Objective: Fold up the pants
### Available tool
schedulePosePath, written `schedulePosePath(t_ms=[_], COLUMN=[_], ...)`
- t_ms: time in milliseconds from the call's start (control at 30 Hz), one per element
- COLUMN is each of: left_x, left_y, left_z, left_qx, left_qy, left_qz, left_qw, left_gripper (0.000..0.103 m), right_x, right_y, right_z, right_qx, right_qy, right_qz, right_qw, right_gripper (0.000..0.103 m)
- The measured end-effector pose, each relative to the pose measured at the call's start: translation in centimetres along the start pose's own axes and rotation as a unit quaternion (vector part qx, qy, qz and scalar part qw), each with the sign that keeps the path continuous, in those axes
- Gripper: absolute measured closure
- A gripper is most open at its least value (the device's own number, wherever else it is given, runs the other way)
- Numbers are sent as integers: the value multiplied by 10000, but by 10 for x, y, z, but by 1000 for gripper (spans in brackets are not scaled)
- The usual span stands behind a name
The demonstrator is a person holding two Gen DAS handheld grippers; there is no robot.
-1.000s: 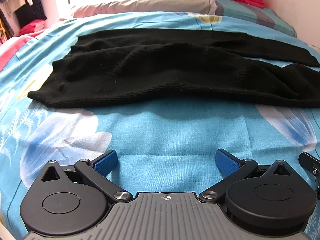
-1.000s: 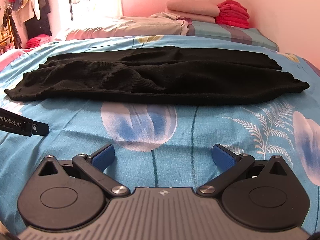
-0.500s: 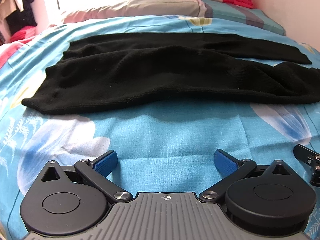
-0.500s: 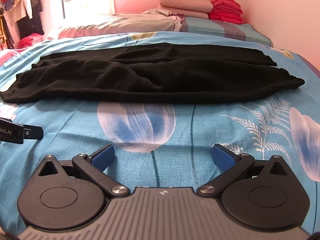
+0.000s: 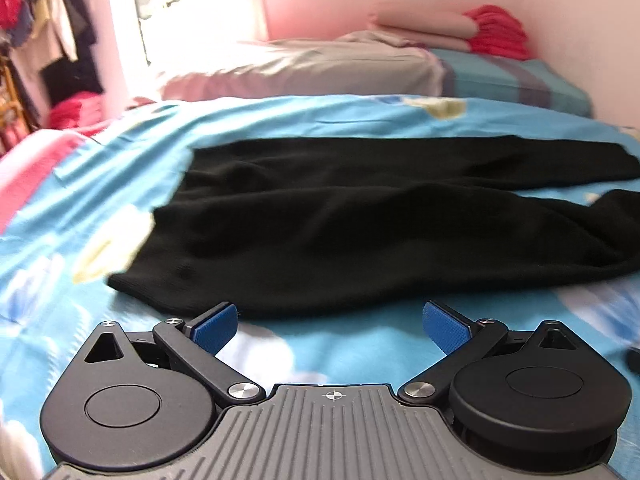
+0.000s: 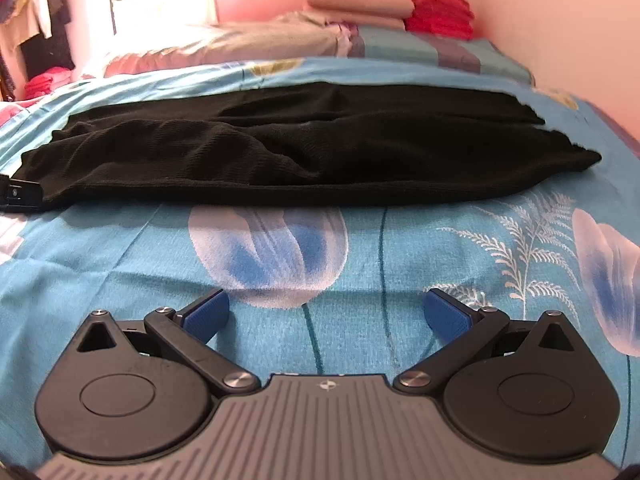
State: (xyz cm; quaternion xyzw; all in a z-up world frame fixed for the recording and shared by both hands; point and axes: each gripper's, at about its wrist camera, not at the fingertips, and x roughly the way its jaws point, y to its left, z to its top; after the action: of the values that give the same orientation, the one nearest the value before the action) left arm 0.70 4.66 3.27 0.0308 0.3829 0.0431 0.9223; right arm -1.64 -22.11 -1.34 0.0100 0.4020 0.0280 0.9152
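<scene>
Both tongs — left (image 5: 331, 323), right (image 6: 326, 317) — gape low, seemingly just short of pants (image 5: 360, 216).

The pants (image 6: 304, 152) are showing plain black. The bed sheet (image 6: 400, 248) is showing bright blue with white tulips and fern sprays. Each hand-held gripper (image 5: 331, 326) (image 6: 327, 316) is showing black and grey, with blue pads (image 5: 445, 326). Folded red clothes (image 6: 438, 10) are sitting against a pink wall (image 6: 560, 8).

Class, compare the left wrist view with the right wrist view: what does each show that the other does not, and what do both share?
Only the left wrist view shows the left gripper wide open, its fingers almost at the near edge of the black pants. Only the right wrist view shows the right gripper open over the white tulip print, and the pants' right end. Both show the pants spread on the blue floral bedspread.
</scene>
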Motion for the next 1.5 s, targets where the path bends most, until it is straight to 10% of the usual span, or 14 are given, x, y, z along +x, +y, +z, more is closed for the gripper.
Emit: schedulePosePath(t_ms=[500,967,1067,1167,1300,1500], left_x=[17,17,19,24,33,47], left_y=[20,-3,-1,9,20,26], left_z=[4,13,13,14,18,18], left_qx=[-155,-78,-146,-382,-741,-1089], left_qy=[290,380,369,373,400,548], left_qz=[464,682,702,756,954,976], left_qw=[9984,9969,9967,9957,9919,9877], left_gripper=[0,0,0,0,0,0], right_x=[12,1,-8,-12,9,52], right_y=[-3,-24,-63,-123,-203,-269], right_z=[3,-2,8,27,48,74], right_qx=[119,-233,197,952,2268,3592], right_qy=[-211,-302,-431,-679,-666,-827], right_qz=[-177,563,914,405,102,-23], right_qw=[9996,9977,9947,9923,9716,9296], right_gripper=[0,0,0,4,50,50])
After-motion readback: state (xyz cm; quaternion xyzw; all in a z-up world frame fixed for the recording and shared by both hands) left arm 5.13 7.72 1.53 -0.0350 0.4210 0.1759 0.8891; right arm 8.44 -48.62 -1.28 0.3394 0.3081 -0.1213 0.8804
